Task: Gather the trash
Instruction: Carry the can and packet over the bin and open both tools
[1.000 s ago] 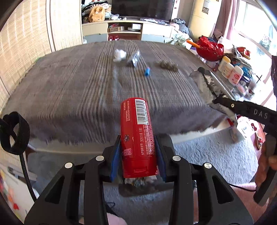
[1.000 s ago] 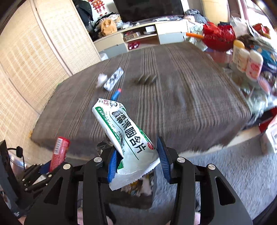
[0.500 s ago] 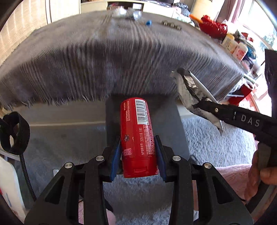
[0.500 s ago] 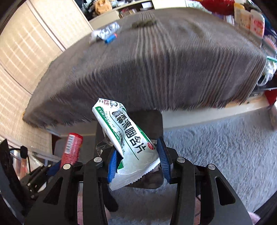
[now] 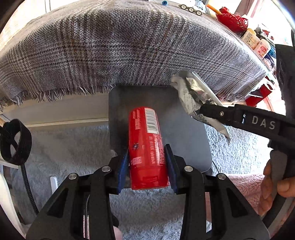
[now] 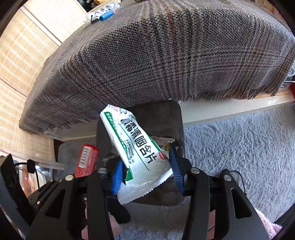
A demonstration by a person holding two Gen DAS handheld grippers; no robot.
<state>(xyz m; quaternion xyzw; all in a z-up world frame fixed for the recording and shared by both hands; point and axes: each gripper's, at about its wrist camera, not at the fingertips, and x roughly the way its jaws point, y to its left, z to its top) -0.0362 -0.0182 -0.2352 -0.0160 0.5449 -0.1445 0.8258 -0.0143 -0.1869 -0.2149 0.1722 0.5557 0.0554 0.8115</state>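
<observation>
My left gripper [image 5: 146, 151] is shut on a red can [image 5: 145, 140] with a barcode label, held tilted over the open grey bin [image 5: 184, 138] on the floor by the table edge. The right gripper [image 6: 146, 162] hangs over the same bin [image 6: 166, 118], and its jaws are opening. Between them is a white and green snack wrapper [image 6: 136, 145]; it leans on the left pad and stands clear of the right pad. The left wrist view shows that wrapper [image 5: 191, 94] crumpled at the right gripper's tip. The can [image 6: 86, 160] shows at lower left in the right wrist view.
A table under a grey plaid cloth [image 5: 129, 46] overhangs the bin's far side. A blister pack and a blue cap [image 6: 105, 15] lie at the cloth's far edge. Fluffy grey carpet [image 6: 239, 147] covers the floor. A red basket [image 5: 232, 20] and bottles stand at right.
Both grippers have sunk from above the tabletop to below its edge, over the bin. The right jaws have spread wider around the wrapper. The left grip on the can is unchanged.
</observation>
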